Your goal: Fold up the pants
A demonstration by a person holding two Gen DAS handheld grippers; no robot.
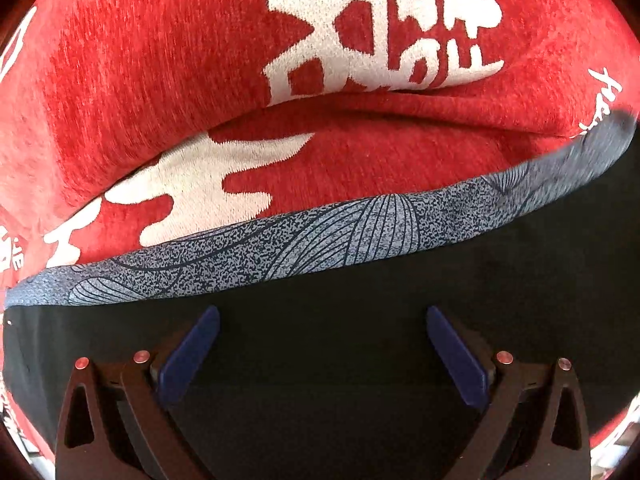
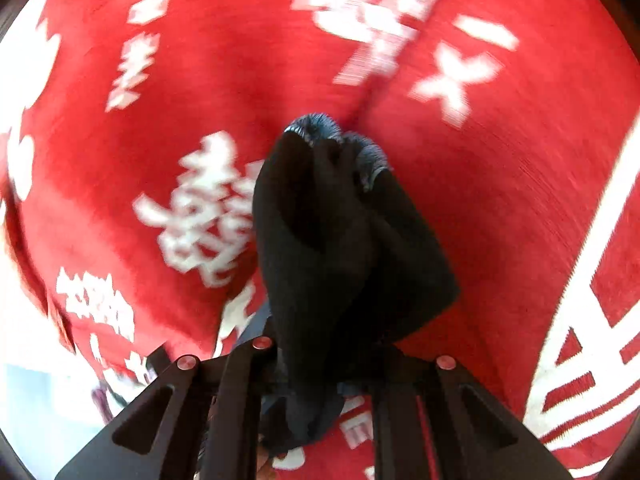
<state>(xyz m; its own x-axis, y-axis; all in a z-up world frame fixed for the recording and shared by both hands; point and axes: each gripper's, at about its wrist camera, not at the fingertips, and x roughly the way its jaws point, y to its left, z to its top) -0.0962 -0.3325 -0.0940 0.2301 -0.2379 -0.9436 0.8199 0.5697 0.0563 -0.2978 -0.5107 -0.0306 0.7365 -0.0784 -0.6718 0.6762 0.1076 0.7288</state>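
Red cloth with big white characters covers the whole surface under my tools, and it has a soft fold across the middle in the left view. On this cloth lie the black pants, spread flat, and they fill the lower half of what my left camera sees. Their waistband, grey-blue with a pattern of thin curved lines, runs along the far edge of the black fabric, from the low left up to the right side, where it becomes blurred. My left gripper hangs over the flat black fabric with its two blue pads standing wide apart, and nothing is between them.

On the right side, my right gripper is closed tight on a bunch of the same pants. The black fabric comes out from between the jaws and stands up in a gathered lump in front of the camera, with a piece of the grey-blue band at its top. The red cloth behind it is blurred
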